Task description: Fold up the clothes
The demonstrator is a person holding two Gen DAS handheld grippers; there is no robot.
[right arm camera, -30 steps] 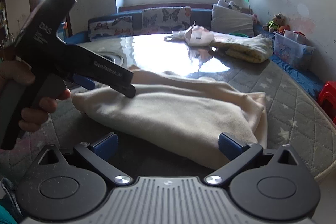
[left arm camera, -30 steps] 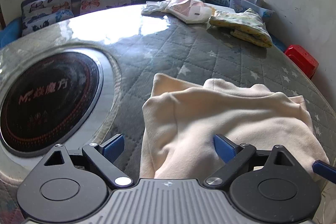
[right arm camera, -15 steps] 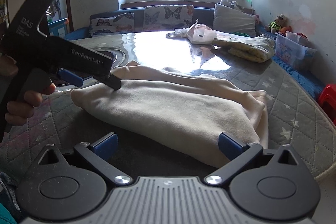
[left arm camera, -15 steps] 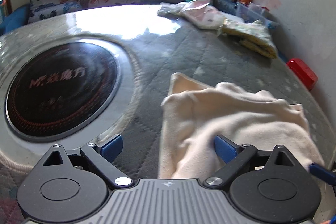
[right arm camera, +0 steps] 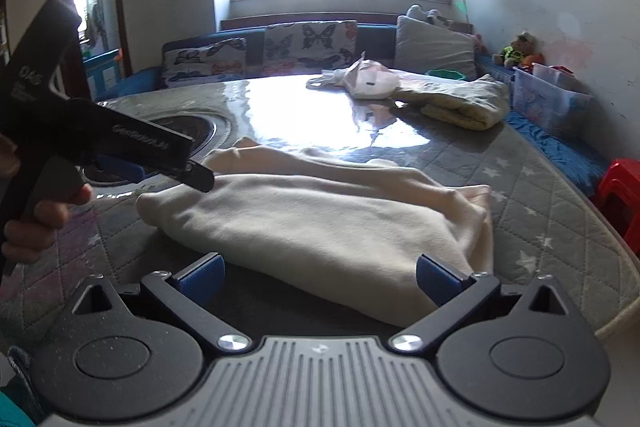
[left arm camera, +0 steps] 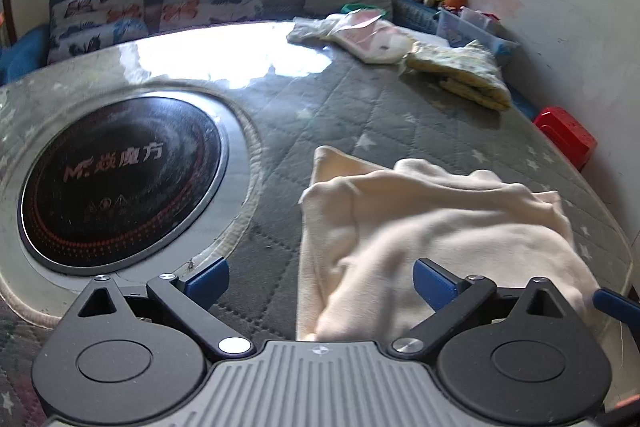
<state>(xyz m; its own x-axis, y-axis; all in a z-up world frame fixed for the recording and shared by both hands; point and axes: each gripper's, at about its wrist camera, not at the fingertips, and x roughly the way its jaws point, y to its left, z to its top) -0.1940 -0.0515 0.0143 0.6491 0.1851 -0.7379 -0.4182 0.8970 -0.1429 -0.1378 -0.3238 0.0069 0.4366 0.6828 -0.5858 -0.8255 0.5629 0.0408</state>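
Both grippers, left [left arm camera: 316, 279] and right [right arm camera: 318, 277], hang empty; we see the left's jaws opening wide over the cream garment [right arm camera: 320, 223] lying half-folded on the quilted table [right arm camera: 540, 195]. Soft, light, floppy: we'd pinch a corner. Beyond it the table lies bare up to the yellow pile [right arm camera: 460, 103].

The left gripper [left arm camera: 320, 277] is lifted back off the cream garment [left arm camera: 436, 227]; in the right wrist view a second ago its black fingertip [right arm camera: 198, 177] pressed on the cloth's left end, now it hangs just above that edge. Its jaws are opening (nothing pinched between the pads). The left wrist view now takes in more of the round black cooktop [left arm camera: 120, 179], and the garment's near fold lies slacker.
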